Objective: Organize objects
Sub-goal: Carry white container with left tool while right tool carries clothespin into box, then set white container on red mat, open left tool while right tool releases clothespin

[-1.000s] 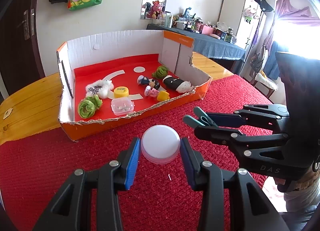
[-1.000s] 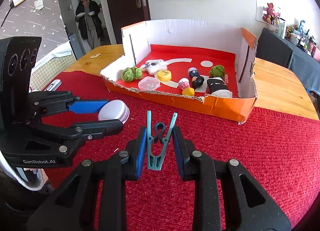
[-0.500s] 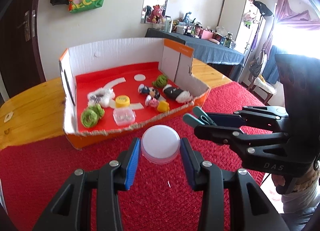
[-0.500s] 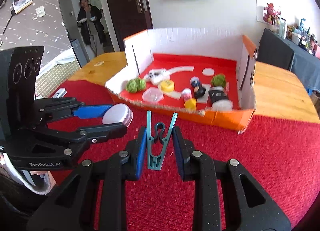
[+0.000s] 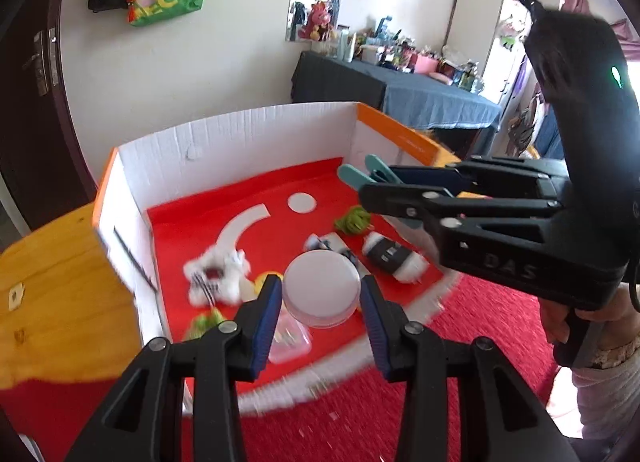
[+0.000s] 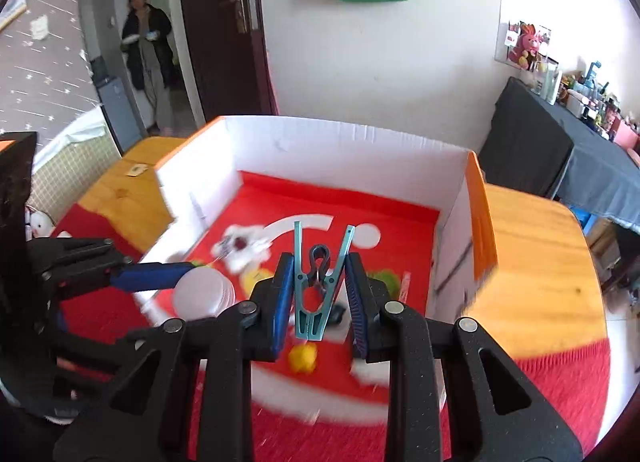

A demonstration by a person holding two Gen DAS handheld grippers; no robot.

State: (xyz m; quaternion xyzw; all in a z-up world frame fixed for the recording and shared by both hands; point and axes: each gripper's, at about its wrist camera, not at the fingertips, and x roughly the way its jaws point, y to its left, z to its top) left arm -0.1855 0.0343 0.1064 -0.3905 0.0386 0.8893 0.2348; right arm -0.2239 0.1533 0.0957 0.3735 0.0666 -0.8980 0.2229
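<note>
One cardboard box [image 5: 224,134], one white lid [image 5: 322,286], one teal clothespin [image 6: 318,286], two hand-held grippers.

Box contents [image 5: 224,274] smeared by motion blur; clear container [image 5: 290,338] partly hidden behind left gripper [image 5: 320,304]; near box wall [image 6: 320,398] indistinct.

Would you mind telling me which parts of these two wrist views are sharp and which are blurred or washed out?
Left wrist view: the left gripper and its white round lid are sharp, the cardboard box and its toys are motion-smeared, and the window at right is blown out. Right wrist view: the right gripper and teal clothespin are crisp, the box floor and the red cloth streak; straight edges bow.
</note>
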